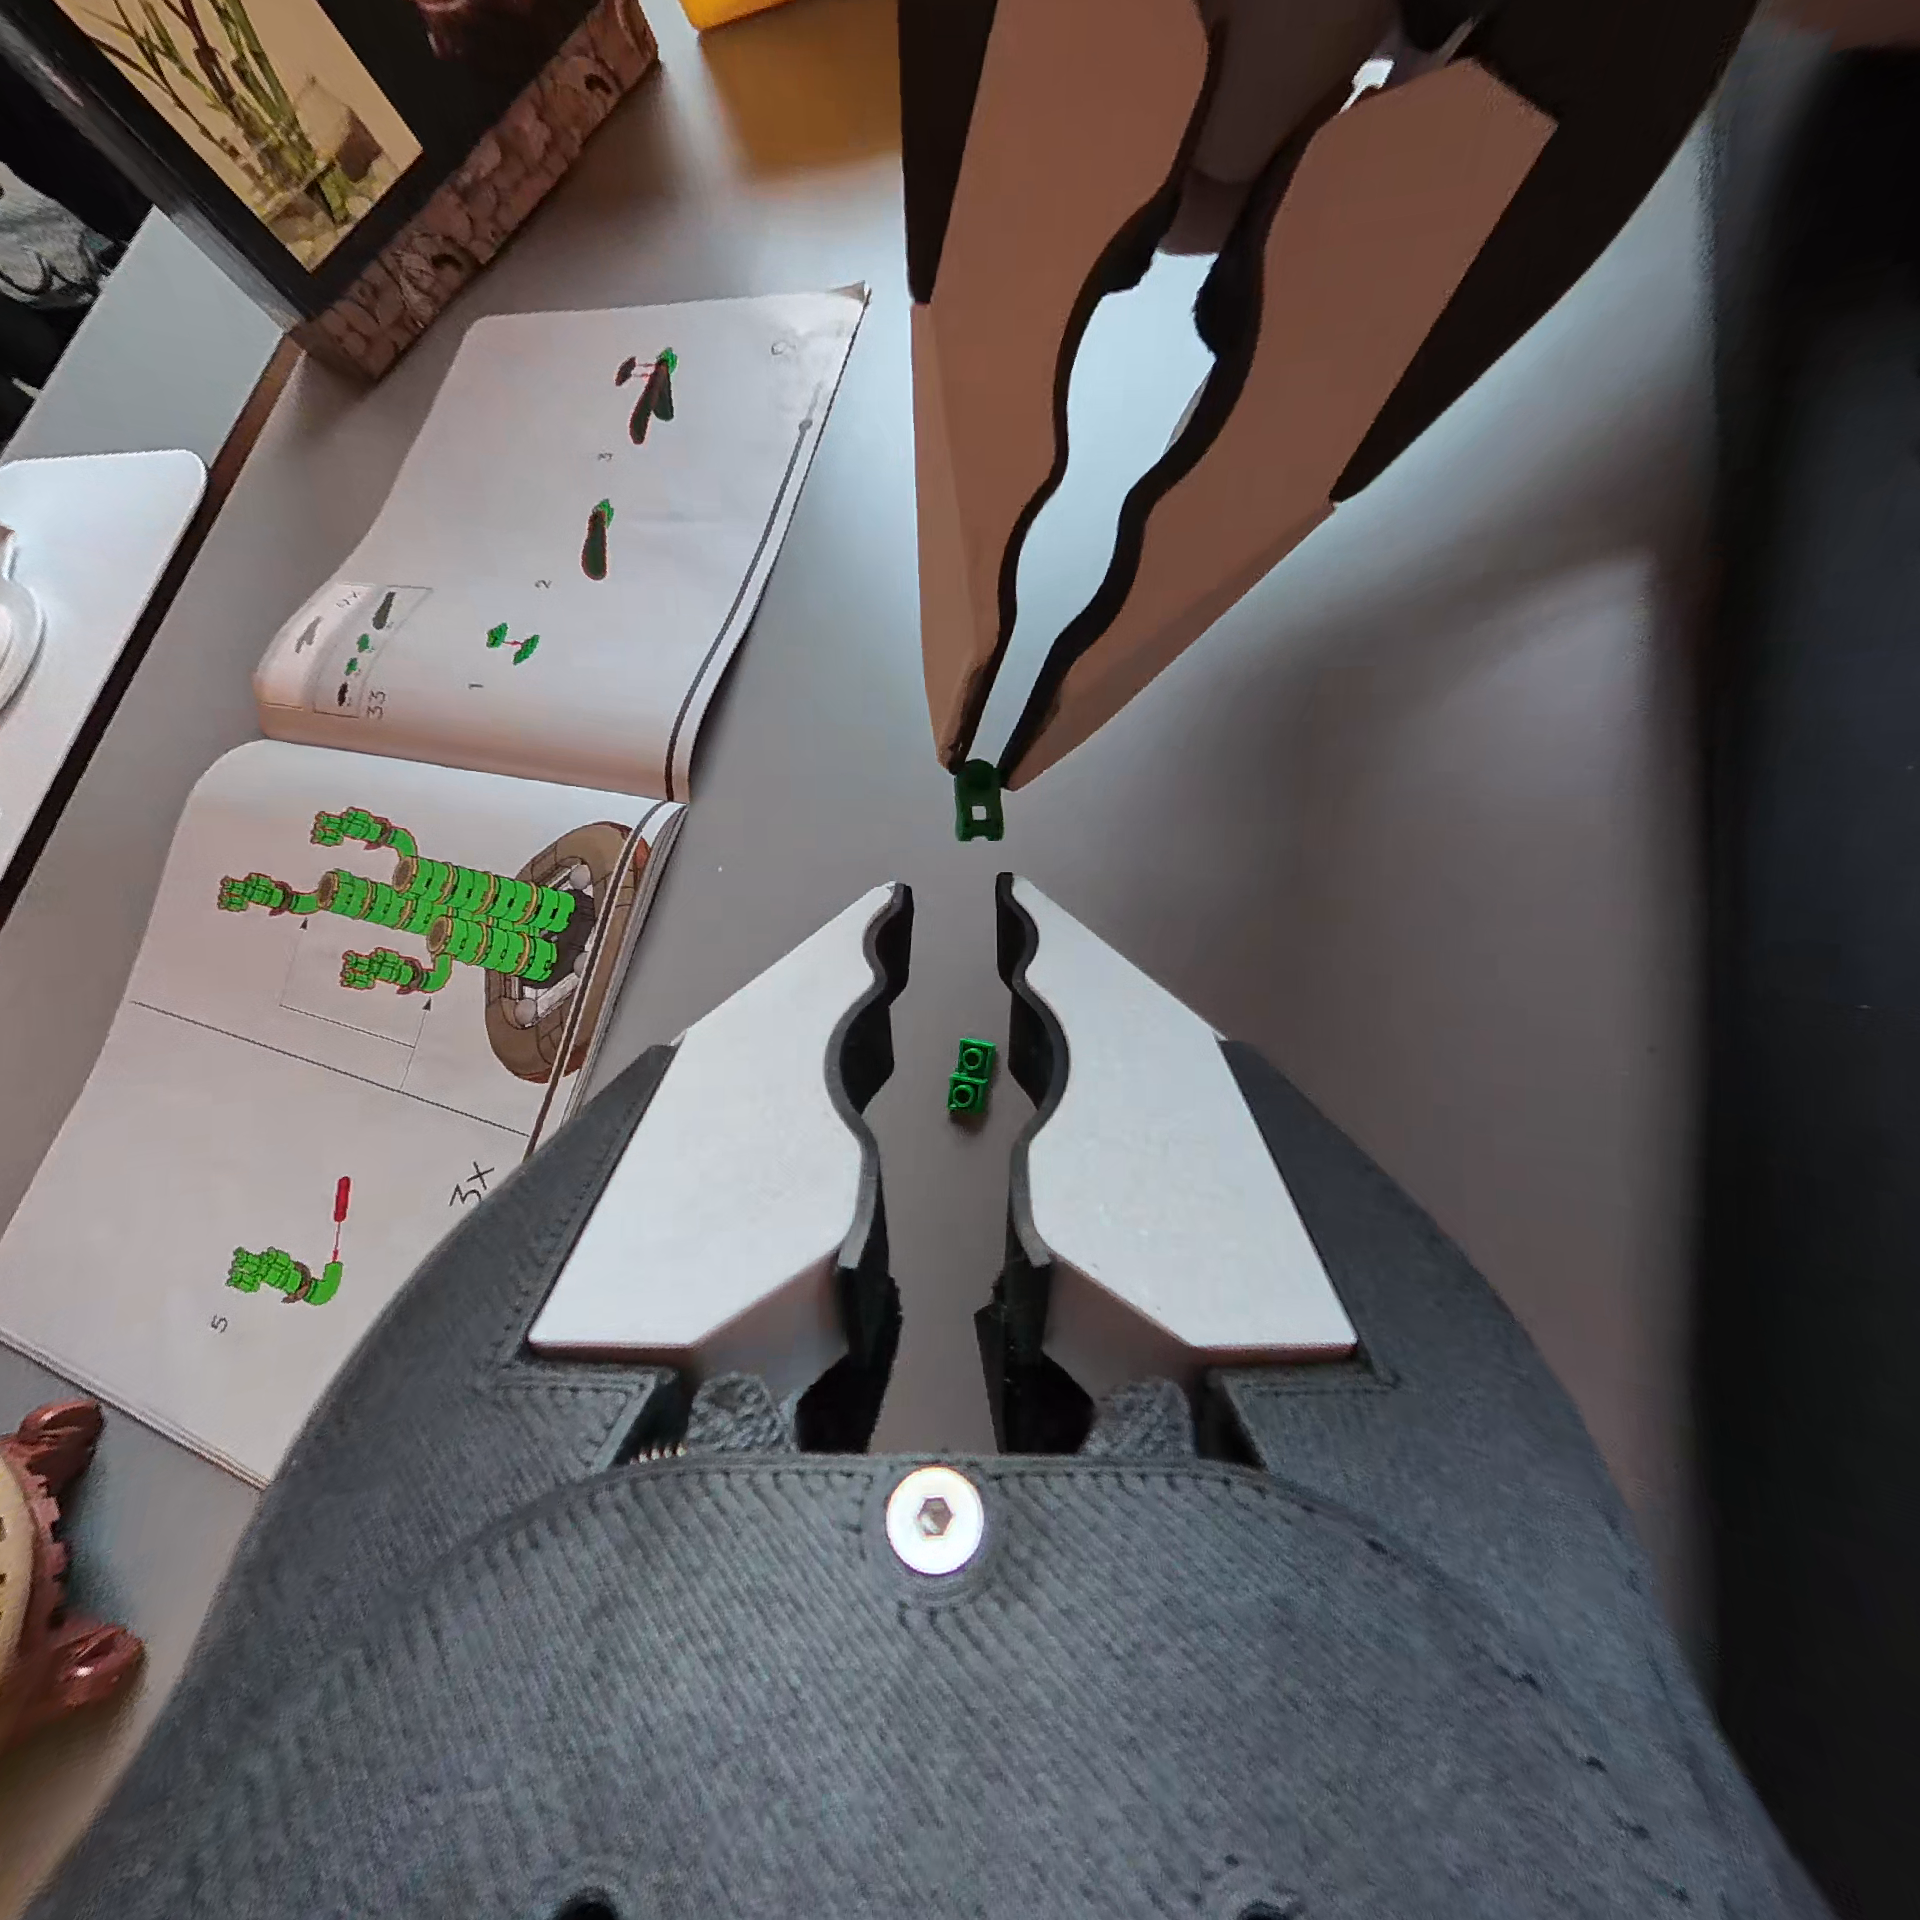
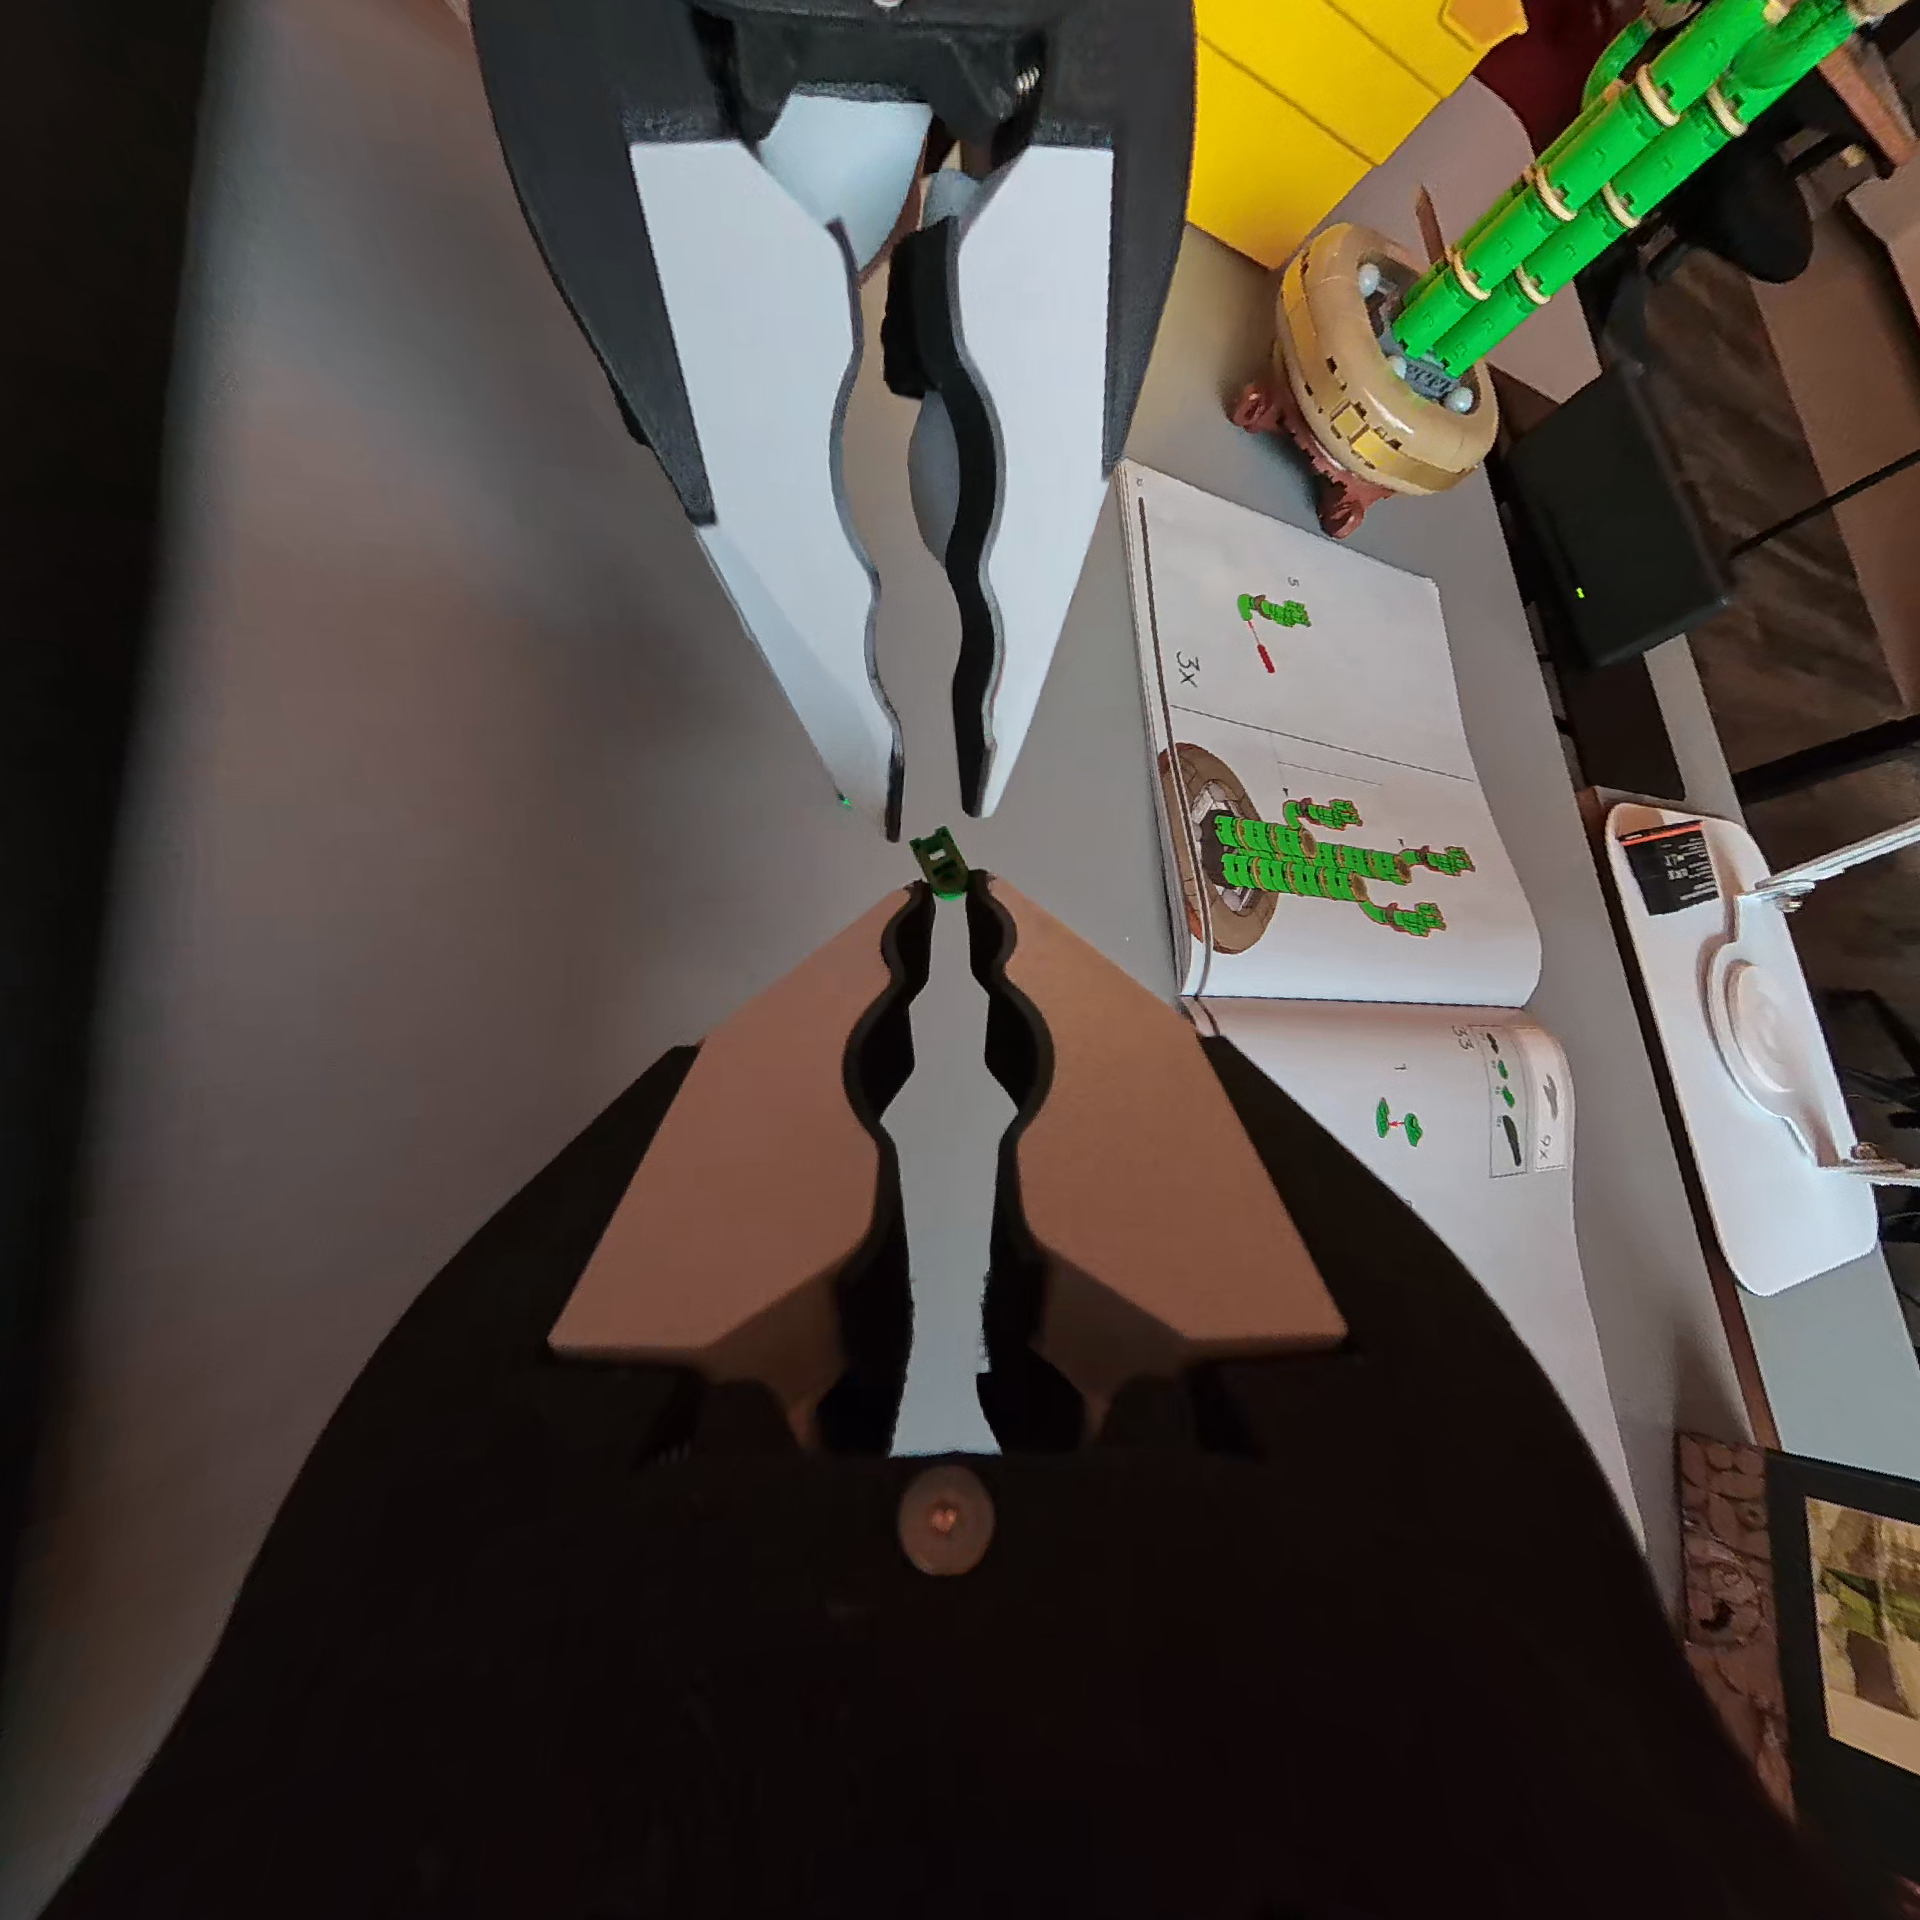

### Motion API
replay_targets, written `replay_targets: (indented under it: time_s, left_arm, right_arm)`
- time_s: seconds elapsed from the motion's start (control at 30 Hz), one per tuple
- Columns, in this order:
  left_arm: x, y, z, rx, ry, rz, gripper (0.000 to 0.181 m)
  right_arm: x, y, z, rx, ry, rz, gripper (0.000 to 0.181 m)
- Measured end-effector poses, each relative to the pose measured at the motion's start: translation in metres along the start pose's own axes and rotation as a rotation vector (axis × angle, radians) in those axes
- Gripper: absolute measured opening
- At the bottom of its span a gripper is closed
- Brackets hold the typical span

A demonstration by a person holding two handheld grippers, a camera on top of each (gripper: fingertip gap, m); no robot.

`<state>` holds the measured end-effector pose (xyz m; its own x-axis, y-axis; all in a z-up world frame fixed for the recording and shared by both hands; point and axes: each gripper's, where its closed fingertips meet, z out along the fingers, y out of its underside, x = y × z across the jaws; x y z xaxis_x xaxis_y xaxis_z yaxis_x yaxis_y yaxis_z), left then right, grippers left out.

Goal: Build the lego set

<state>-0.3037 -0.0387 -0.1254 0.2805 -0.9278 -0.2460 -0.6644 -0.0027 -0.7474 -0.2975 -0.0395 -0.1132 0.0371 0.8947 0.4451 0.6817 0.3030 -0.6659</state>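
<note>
The small dark-green piece (image 1: 978,798) you are carrying in the right gripper (image 2: 948,891) is hard, smooth plastic and almost weightless, so judge it as something that will not bend or break but can easily twist or pop out of a pinch this shallow: only its rear end sits between the very tips of the tan fingers (image 2: 774,1122), which are closed on it, and most of its body sticks out in front. Keep the squeeze steady and push along its length, not sideways, when you mate it. The bright-green two-stud piece (image 1: 970,1076) lies flat on the grey tabletop (image 1: 1351,935), studs up, in the gap between the white fingers (image 1: 748,1122) of your left gripper (image 1: 954,883), which stand apart and touch nothing. That piece is just as light and slick, and will likely skate across the tabletop if nudged; take it by its two long flat sides, low down, leaving the studs free. Your two grippers point tip to tip, nearly in line, the right one angled down from the far side with its load hanging just beyond the left tips, above the tabletop. The open instruction booklet (image 1: 582,540) lies to the left, and the part-built green plant model (image 2: 1455,301) stands well apart beyond it.
</note>
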Motion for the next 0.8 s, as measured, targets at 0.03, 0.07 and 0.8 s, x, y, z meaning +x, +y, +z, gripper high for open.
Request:
replay_targets:
  time_s: [0.03,0.07,0.8]
  left_arm:
    - [0.001,0.0,0.001,0.0,0.002,0.004,0.016]
    - [0.003,-0.002,0.002,0.004,0.009,0.007,0.016]
    - [0.0,-0.02,-0.003,0.097,-0.014,-0.028,0.007]
  right_arm:
    - [-0.001,0.001,0.001,-0.006,-0.001,-0.004,0.006]
    - [-0.002,0.001,0.002,-0.014,-0.002,-0.006,0.006]
    - [0.011,-0.017,-0.01,0.14,-0.012,0.144,0.01]
